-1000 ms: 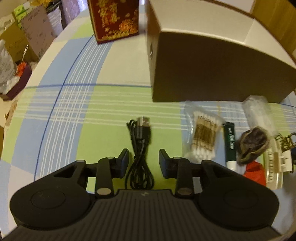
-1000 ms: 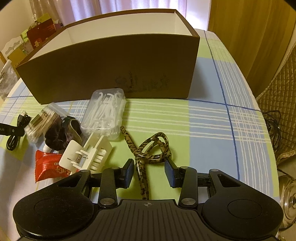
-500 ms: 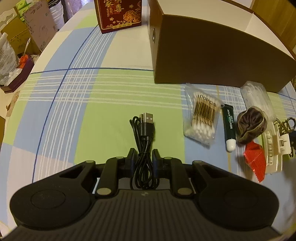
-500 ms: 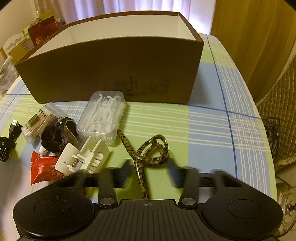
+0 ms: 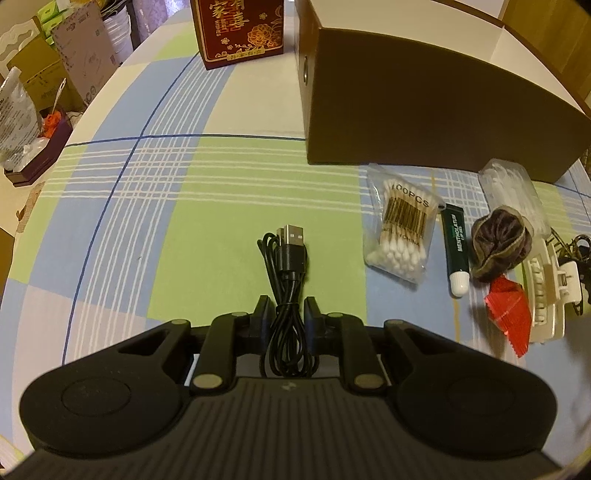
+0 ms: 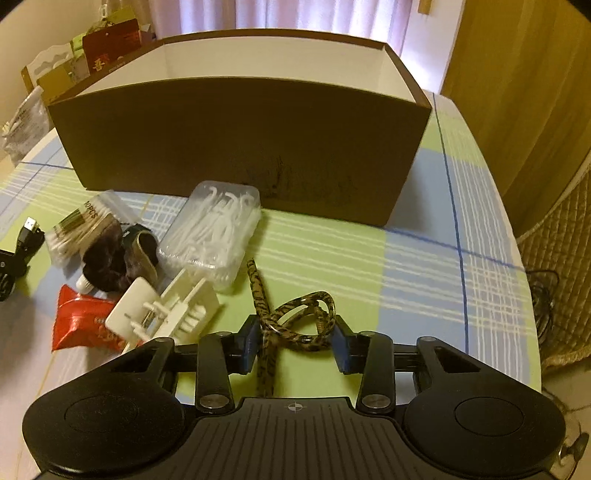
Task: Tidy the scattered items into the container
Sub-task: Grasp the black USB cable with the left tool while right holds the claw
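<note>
Left gripper [image 5: 286, 317] is clamped on the coiled black USB cable [image 5: 286, 266], pads pressed to both sides of the bundle, plug end pointing toward the brown cardboard box [image 5: 424, 110]. Right gripper [image 6: 295, 343] is spread apart around the leopard-print cord [image 6: 295, 325]; the left pad touches the cord, the right pad sits just beside the loop, not squeezing it.

Clutter on the plaid tablecloth [image 5: 147, 184], right of the cable: bag of cotton swabs [image 5: 404, 229], green Mentholatum lip balm tube [image 5: 456, 243], dark brown scrunchie [image 5: 498, 243], red sachet [image 5: 511, 321], cream hair claw clip [image 5: 546, 291], clear case of floss picks [image 6: 214, 232]. All lie close together in front of the box's near wall; the floss case nearly touches it. The red gift box [image 5: 240, 29] stands left of the box. The box interior shows white walls; its floor is hidden. The near wall stands between both grippers and the box opening.

Versus a second ago: the left gripper has gone from wide open to closed on the cable, and the box now looks further off in its view. The right gripper has moved forward over the cord, the loop now between its fingers, and the box looms closer.
</note>
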